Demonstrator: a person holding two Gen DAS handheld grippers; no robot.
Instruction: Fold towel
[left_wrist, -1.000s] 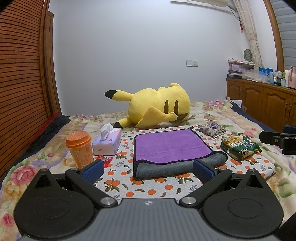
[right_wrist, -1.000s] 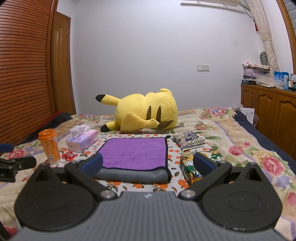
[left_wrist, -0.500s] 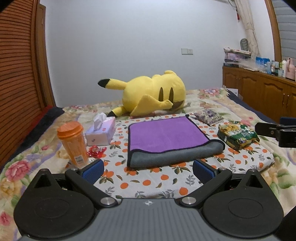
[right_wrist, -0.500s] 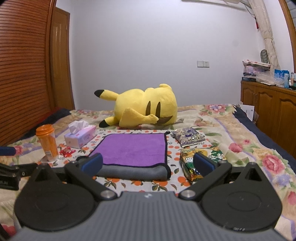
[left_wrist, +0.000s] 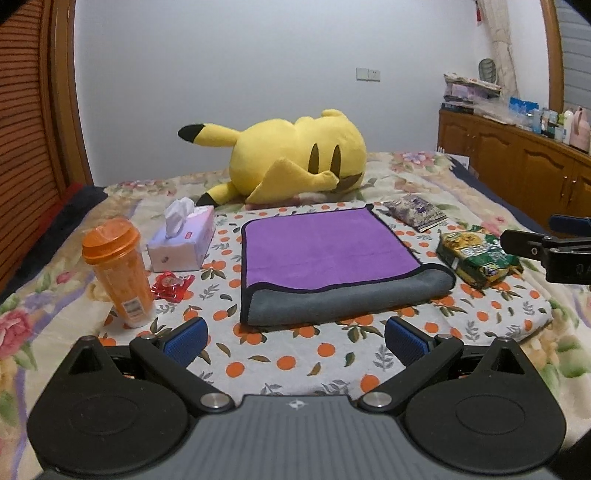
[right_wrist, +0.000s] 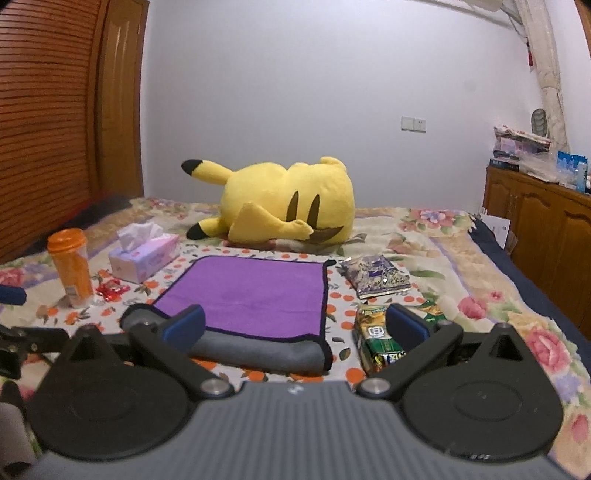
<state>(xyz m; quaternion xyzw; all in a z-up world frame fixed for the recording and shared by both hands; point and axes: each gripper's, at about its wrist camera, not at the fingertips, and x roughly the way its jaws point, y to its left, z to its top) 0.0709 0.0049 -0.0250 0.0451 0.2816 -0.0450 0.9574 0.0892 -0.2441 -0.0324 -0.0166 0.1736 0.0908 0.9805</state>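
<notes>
Both grippers poised short of a once-folded towel on the orange-print cloth.

The purple-and-grey microfibre towel (left_wrist: 332, 258) lies at frame centre, its rolled grey fold toward you, between the tissue box (left_wrist: 183, 240) and the green snack packet (left_wrist: 480, 256). Your left gripper (left_wrist: 295, 341) and right gripper (right_wrist: 295, 325) both stand wide open, holding nothing. Expect soft, light, limp cloth: pinch both layers at the near corners, or the upper ply may slide off.
</notes>
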